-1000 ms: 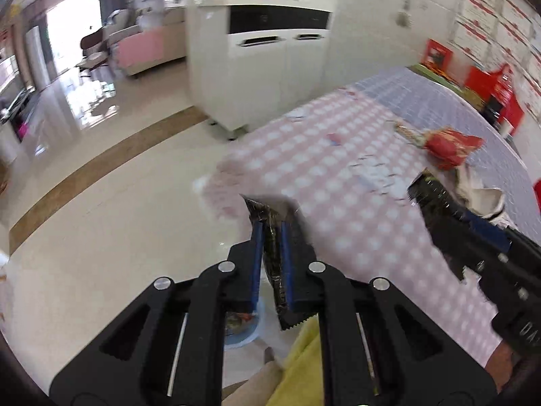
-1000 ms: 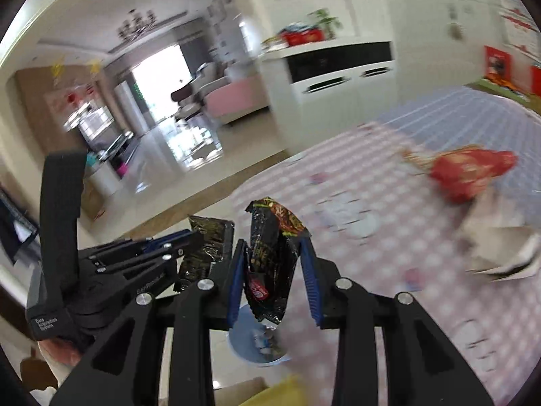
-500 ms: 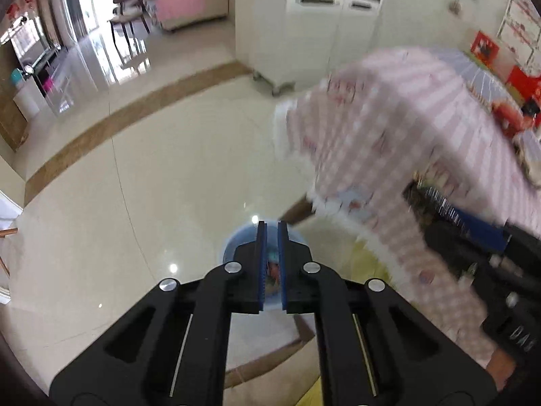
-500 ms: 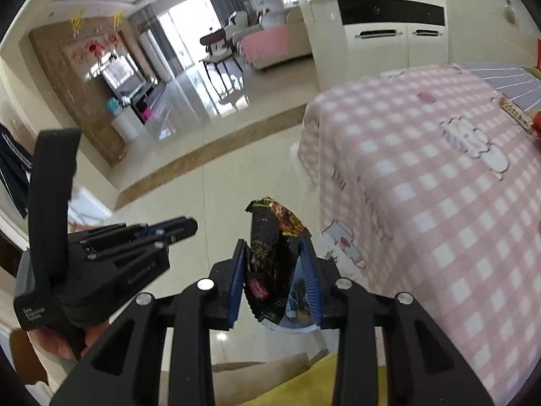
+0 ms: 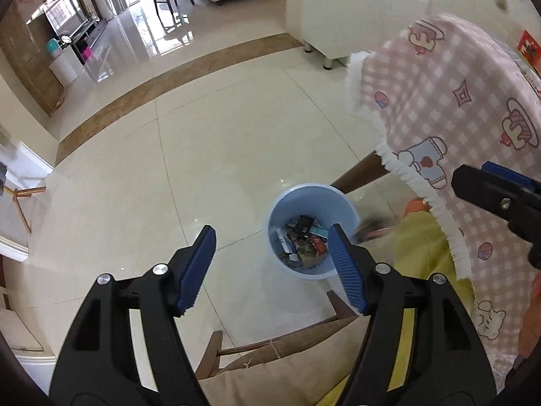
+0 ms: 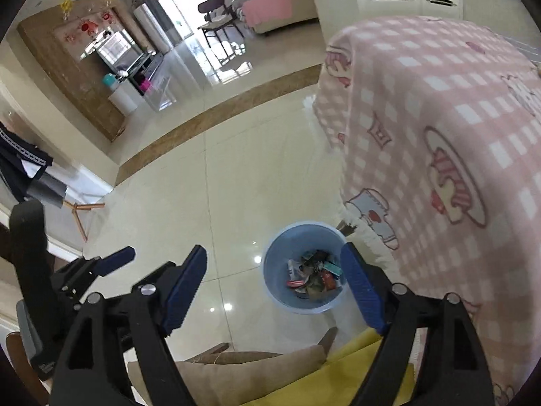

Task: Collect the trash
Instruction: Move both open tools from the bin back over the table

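Observation:
A light blue bin [image 5: 311, 203] stands on the tiled floor beside the table, with several snack wrappers [image 5: 302, 242] inside. It also shows in the right wrist view [image 6: 287, 237], with the wrappers [image 6: 314, 277] at its bottom. My left gripper [image 5: 272, 267] is open and empty, above the bin and a little to its left. My right gripper [image 6: 274, 287] is open and empty, also above the bin. The right gripper shows at the right edge of the left wrist view [image 5: 500, 196], and the left gripper at the left of the right wrist view [image 6: 94, 267].
A table under a pink checked cloth [image 5: 456, 108] with a white fringe hangs over the right side. A chair with a tan cushion [image 6: 236, 372] and a yellow one [image 5: 422, 243] lies below the grippers. A white cabinet [image 5: 355, 6] stands behind.
Both grippers have swung from the tabletop down over the bin and opened. The dark wrappers they held are no longer between the fingers.

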Demonstrator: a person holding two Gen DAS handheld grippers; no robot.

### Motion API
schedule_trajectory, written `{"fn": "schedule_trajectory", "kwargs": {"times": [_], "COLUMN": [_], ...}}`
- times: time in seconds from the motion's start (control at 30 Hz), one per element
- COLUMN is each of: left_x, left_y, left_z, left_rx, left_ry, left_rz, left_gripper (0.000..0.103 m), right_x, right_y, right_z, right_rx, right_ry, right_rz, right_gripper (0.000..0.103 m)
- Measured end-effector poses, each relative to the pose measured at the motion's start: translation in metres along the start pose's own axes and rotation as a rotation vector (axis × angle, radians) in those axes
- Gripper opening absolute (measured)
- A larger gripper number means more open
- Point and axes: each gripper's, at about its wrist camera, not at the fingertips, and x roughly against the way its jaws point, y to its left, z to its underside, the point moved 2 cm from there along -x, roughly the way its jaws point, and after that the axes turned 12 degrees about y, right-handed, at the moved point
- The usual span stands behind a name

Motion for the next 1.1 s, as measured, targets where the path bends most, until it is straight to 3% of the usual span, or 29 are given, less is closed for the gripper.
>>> {"fn": "schedule_trajectory", "kwargs": {"times": [0.2, 0.53, 0.87, 1.1], "left_x": [0.014, 0.047, 0.094, 0.118], "left_y": [0.0, -0.03, -0.093, -0.156], "left_z": [-0.003, -0.014, -0.02, -0.022], "left_rx": [0.019, -0.037, -0.178, -0.307], "left_ry": [-0.035, -0.116, -0.226, -0.258], "left_rz": [0.009, 0.071, 0.159, 0.237], "left_gripper": [0.07, 0.07, 0.076, 0.078], "right_x": [0.011, 0.06, 0.118, 0.157], "right_y": [-0.001, -0.011, -0.046, -0.099], "right_z": [0.008, 0.02, 0.036, 0.059], "right_rx": [0.02, 0.049, -0.032, -0.144], "right_ry": [-0.022, -0.109, -0.212, -0.275], "right_rz": [0.019, 0.067, 0.103, 0.168], "right_gripper": [0.08, 0.08, 0.08, 0.082]}}
